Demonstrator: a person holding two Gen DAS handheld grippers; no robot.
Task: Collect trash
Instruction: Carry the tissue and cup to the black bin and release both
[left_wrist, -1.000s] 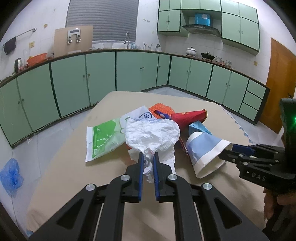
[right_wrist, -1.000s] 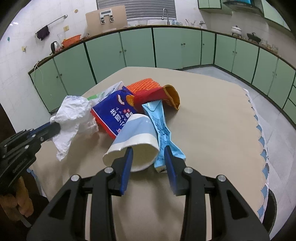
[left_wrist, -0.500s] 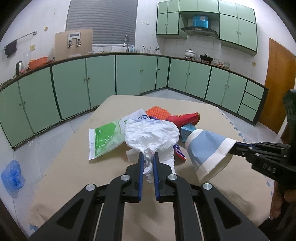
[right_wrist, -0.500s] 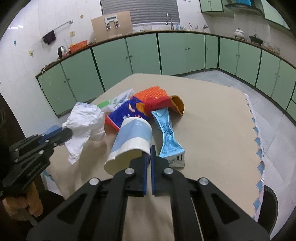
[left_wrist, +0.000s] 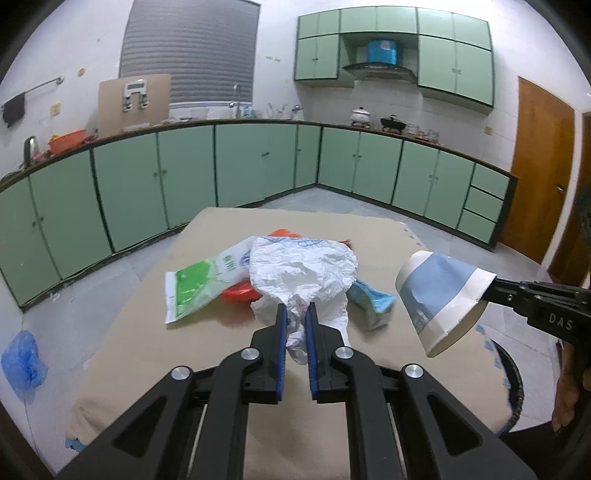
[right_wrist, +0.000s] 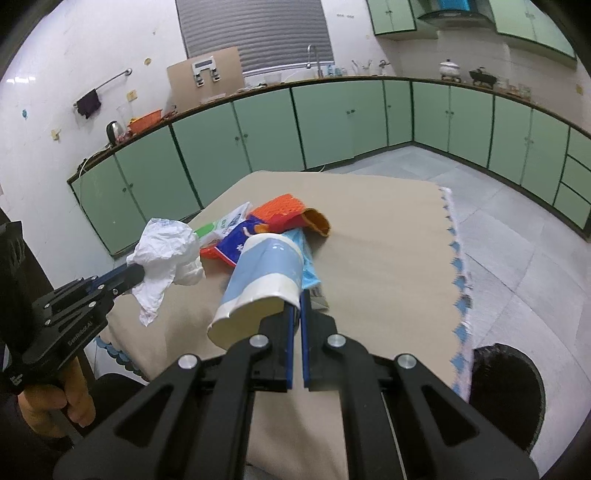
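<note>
My left gripper (left_wrist: 295, 308) is shut on a crumpled white plastic bag (left_wrist: 303, 269) and holds it above the beige table (left_wrist: 155, 339); it also shows in the right wrist view (right_wrist: 166, 254). My right gripper (right_wrist: 297, 301) is shut on the rim of a blue and white paper cup (right_wrist: 264, 275), lifted off the table; the cup also shows in the left wrist view (left_wrist: 439, 295). A green and white wrapper (left_wrist: 195, 288), a light blue carton (right_wrist: 308, 254), a red and orange packet (right_wrist: 295, 214) and a blue snack bag (right_wrist: 232, 247) lie in a pile on the table.
A dark round bin (right_wrist: 506, 387) stands on the floor at the table's right front edge. Green cabinets (left_wrist: 258, 162) line the walls. A blue bag (left_wrist: 22, 358) lies on the floor at the left. A wooden door (left_wrist: 535, 166) is at the right.
My right gripper closed on the paper cup's rim and lifted it off the table to the right. My left gripper rose with the white bag.
</note>
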